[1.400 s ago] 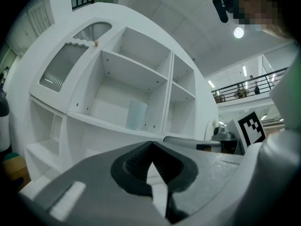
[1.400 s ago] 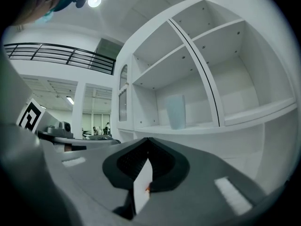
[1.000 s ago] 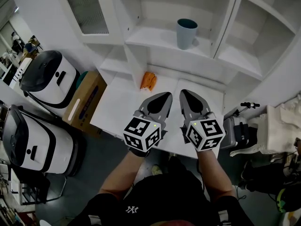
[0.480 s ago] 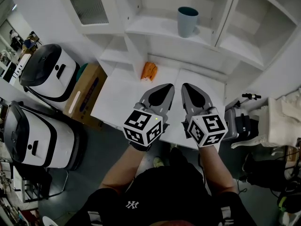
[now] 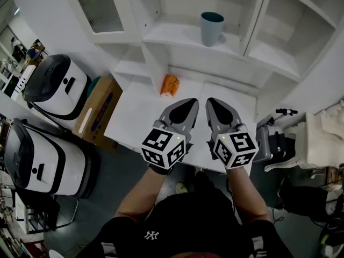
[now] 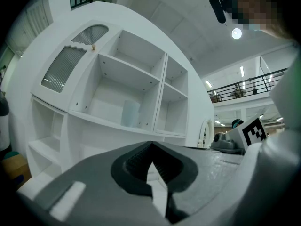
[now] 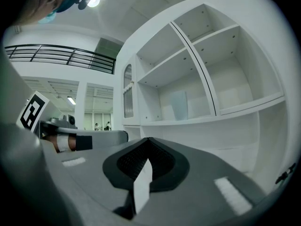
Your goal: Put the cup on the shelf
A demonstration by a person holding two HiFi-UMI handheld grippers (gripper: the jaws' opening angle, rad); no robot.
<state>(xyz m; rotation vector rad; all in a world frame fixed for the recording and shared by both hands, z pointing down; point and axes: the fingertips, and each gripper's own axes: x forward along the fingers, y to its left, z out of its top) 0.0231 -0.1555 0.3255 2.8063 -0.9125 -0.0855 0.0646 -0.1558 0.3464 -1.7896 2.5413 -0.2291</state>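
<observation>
In the head view, both bare forearms reach forward from the body, held close and nearly parallel. The left tongs (image 5: 188, 103) and right tongs (image 5: 212, 102) hover side by side above the near edge of the white desk (image 5: 137, 112) and point toward its far edge. Each pair of jaws is drawn together with nothing in it. The cup (image 5: 212, 28) stands upright on the shelf (image 5: 174, 36) beyond the desk's far edge, well apart from both tongs. A small orange object (image 5: 170, 84) lies at the far edge, left of the middle.

In the left gripper view, the left tongs (image 6: 152, 146) are tilted upward at the cabinet, with the tips meeting and the ridged hollow behind them empty. The cup (image 6: 130, 113) sits on the shelf (image 6: 106, 122) ahead.

In the right gripper view, the right tongs (image 7: 148, 141) are likewise together and empty. The cup (image 7: 178, 105) stands on the shelf (image 7: 188, 120), near the upright divider.
</observation>
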